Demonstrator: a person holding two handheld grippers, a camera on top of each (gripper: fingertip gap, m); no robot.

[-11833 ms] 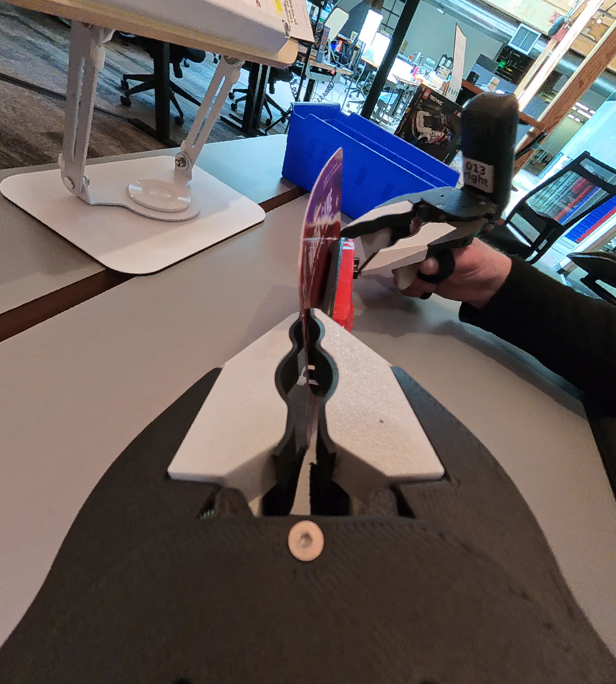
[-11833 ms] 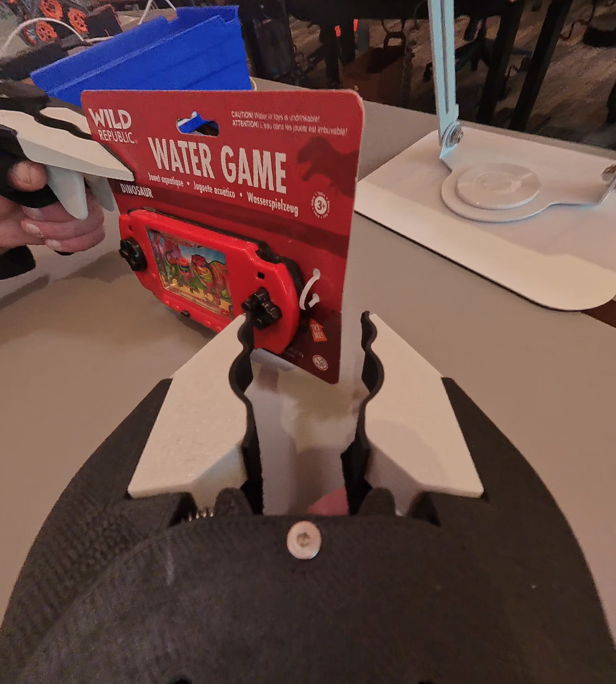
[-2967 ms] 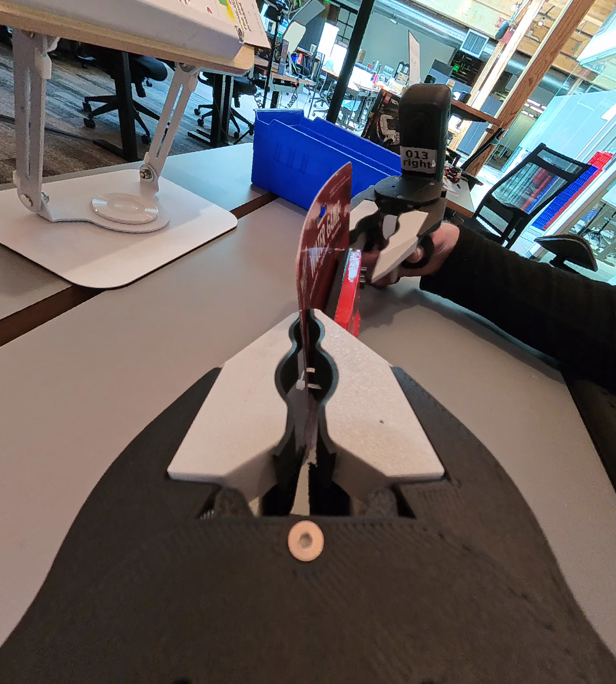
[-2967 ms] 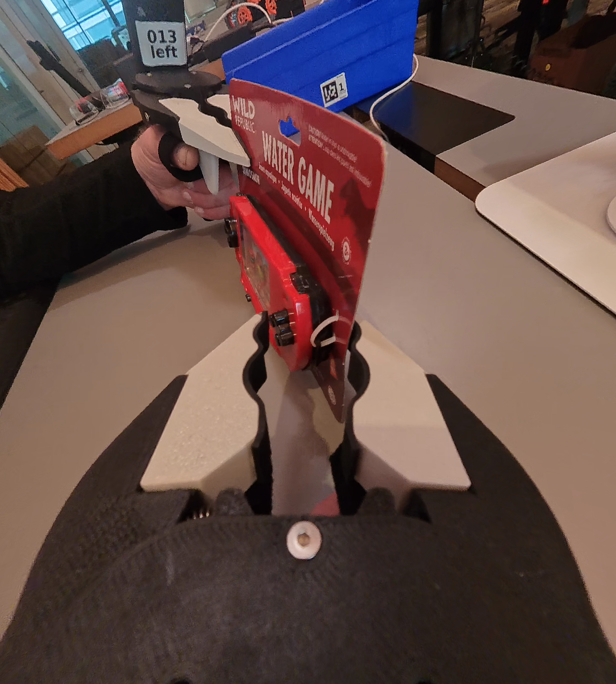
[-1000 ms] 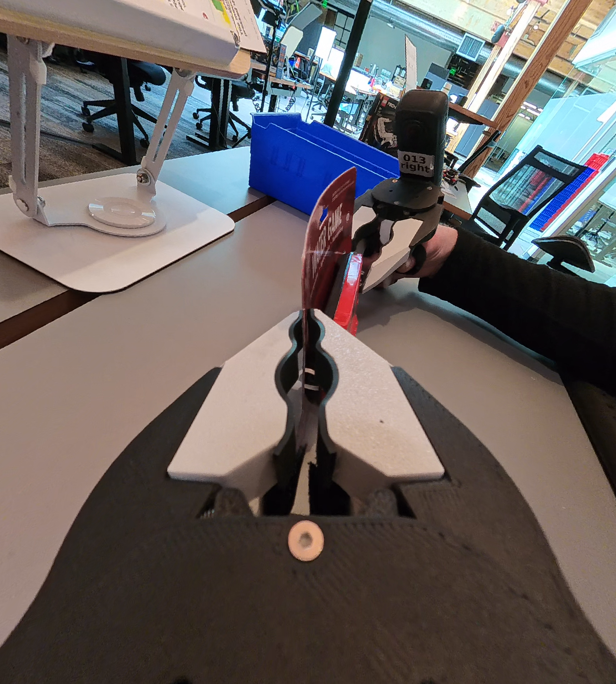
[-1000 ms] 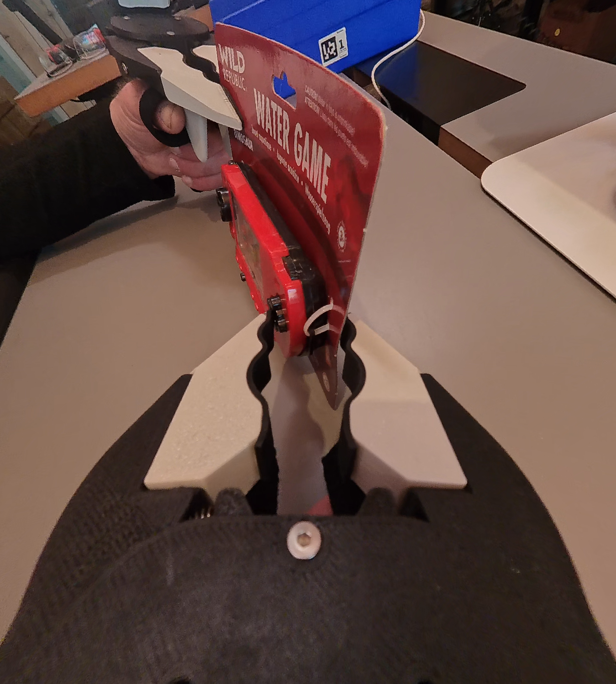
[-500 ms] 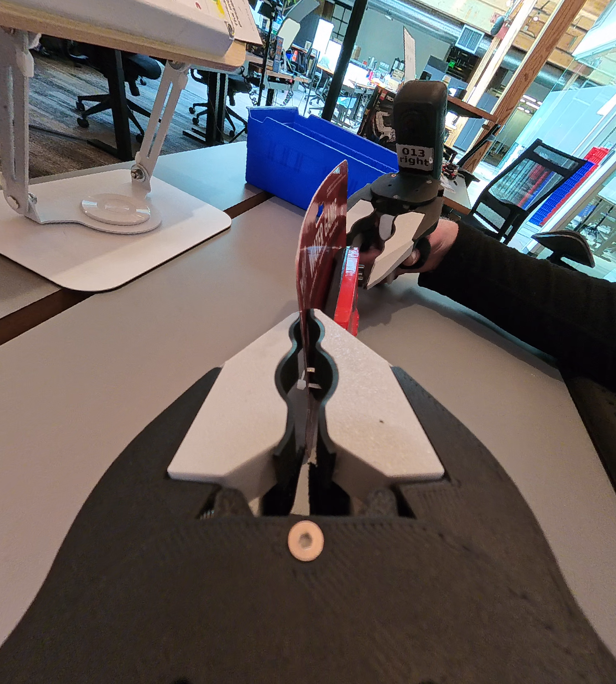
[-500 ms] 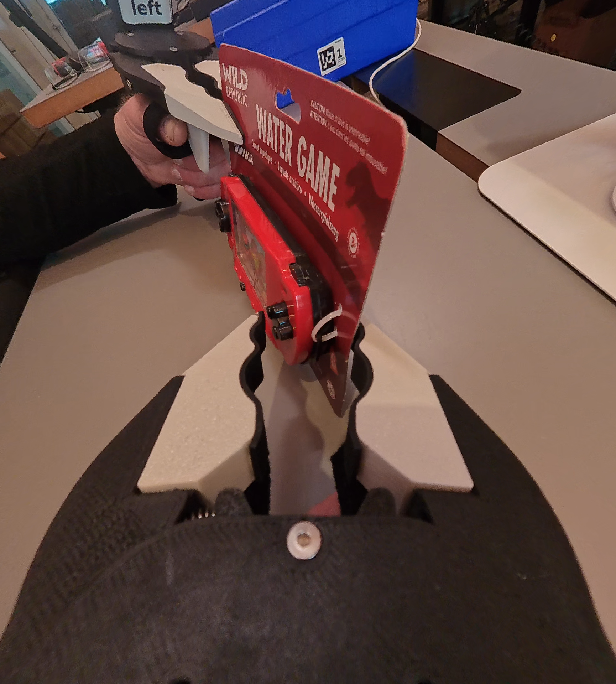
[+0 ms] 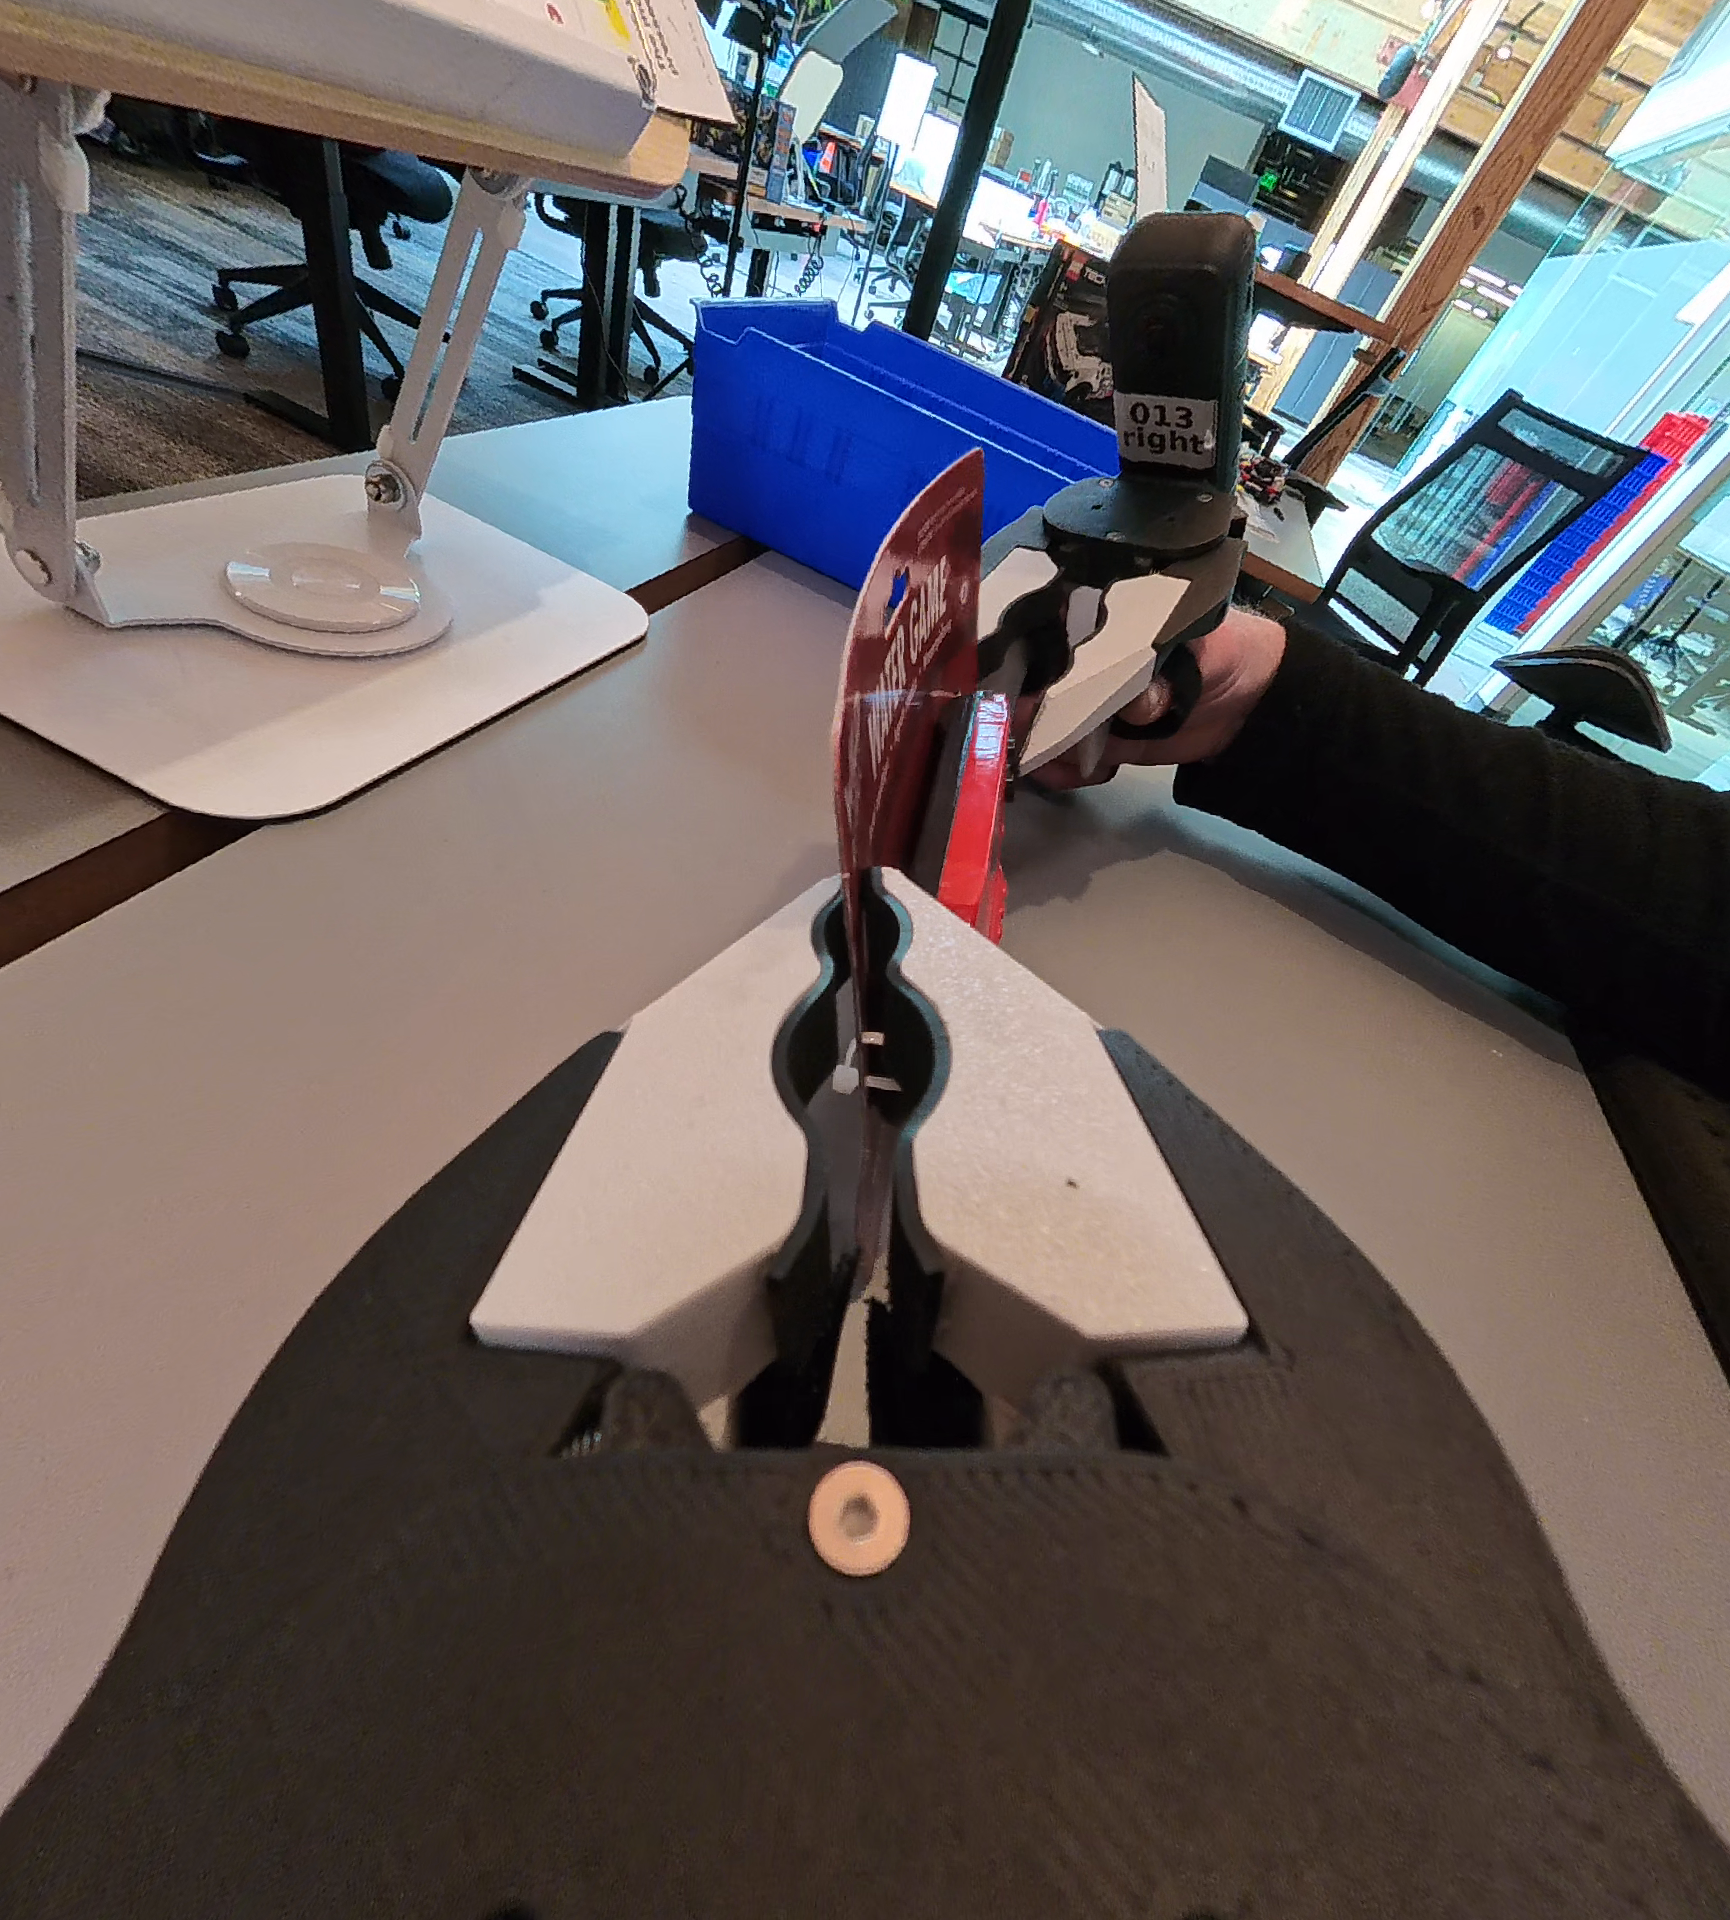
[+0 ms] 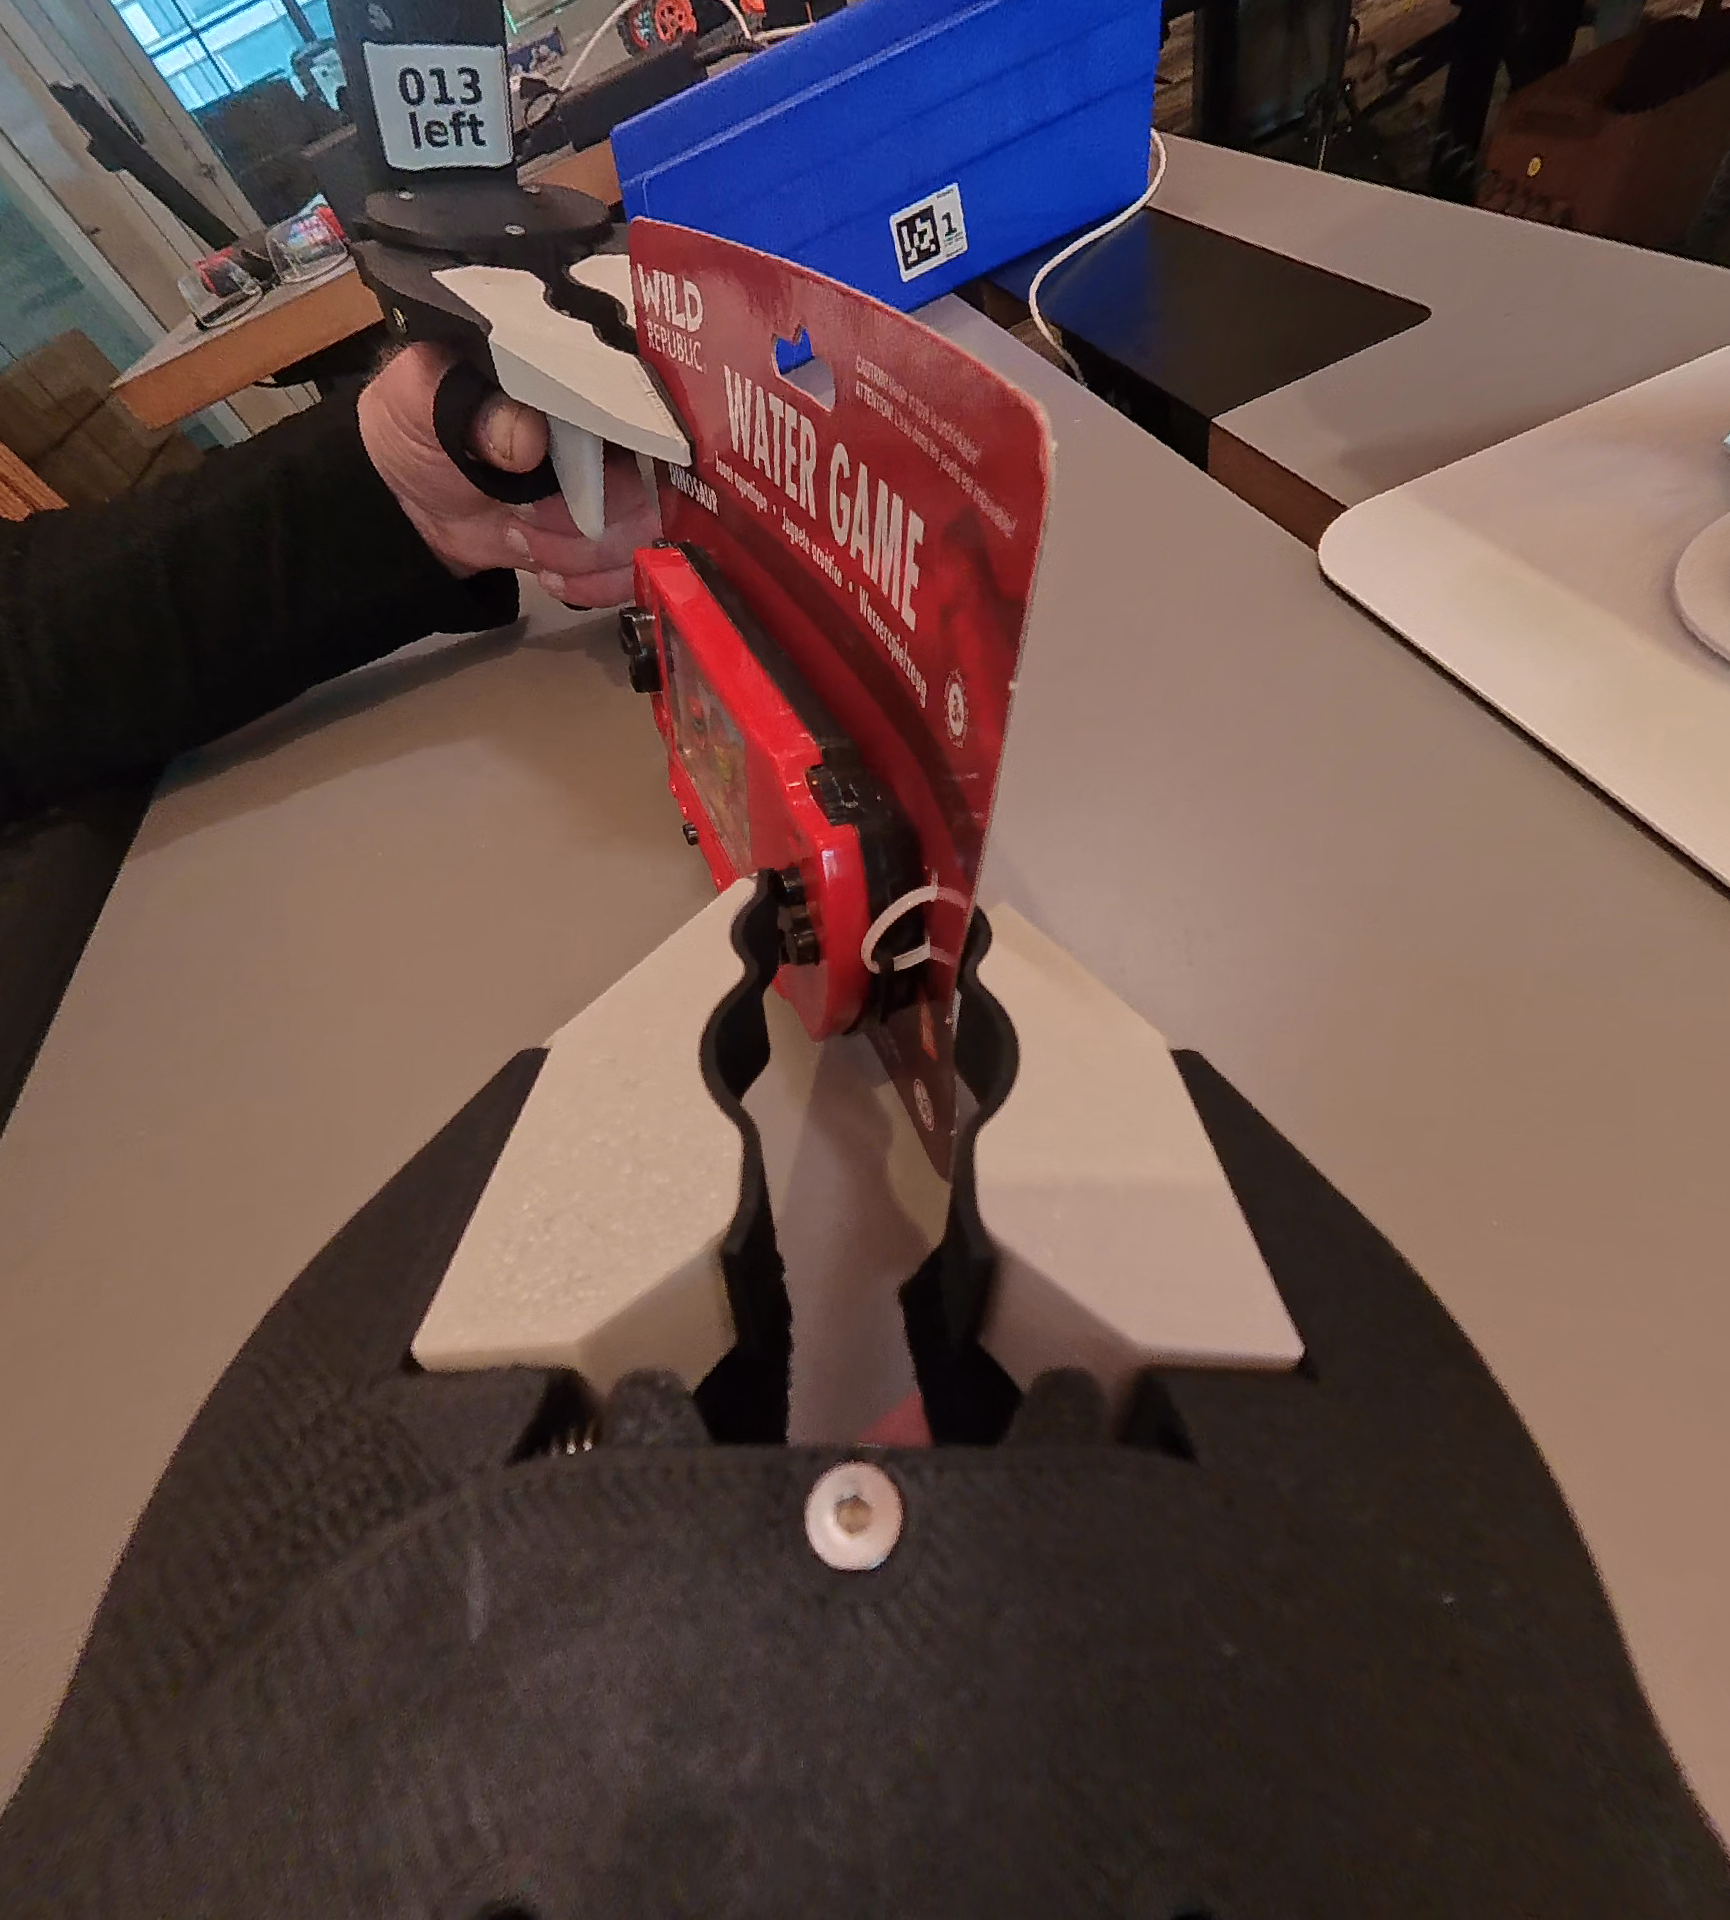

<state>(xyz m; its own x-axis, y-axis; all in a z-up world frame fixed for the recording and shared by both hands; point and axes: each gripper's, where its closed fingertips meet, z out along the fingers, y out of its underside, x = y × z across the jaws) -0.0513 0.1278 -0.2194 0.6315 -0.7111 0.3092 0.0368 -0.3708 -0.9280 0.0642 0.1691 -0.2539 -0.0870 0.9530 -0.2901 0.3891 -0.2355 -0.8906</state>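
Two grippers: both meet on one red toy card (image 10: 871, 540), held upright above the grey counter (image 10: 1308, 883).
Left gripper (image 9: 866, 904): fingers pinched tight on the card's edge, seen edge-on at 12 o'clock in its own view.
Right gripper (image 10: 861, 925): jaws partly apart, closed around the red handheld game (image 10: 757, 769) and the card behind it, at the zip-tied end.
Blue bin (image 9: 840, 436): on the counter at 12 o'clock beyond the card in the left wrist view.
White stand (image 9: 248, 613): at 10 o'clock, well apart.
Hands: left hand (image 10: 466, 488) and right hand (image 9: 1204, 696) each grip a trigger.
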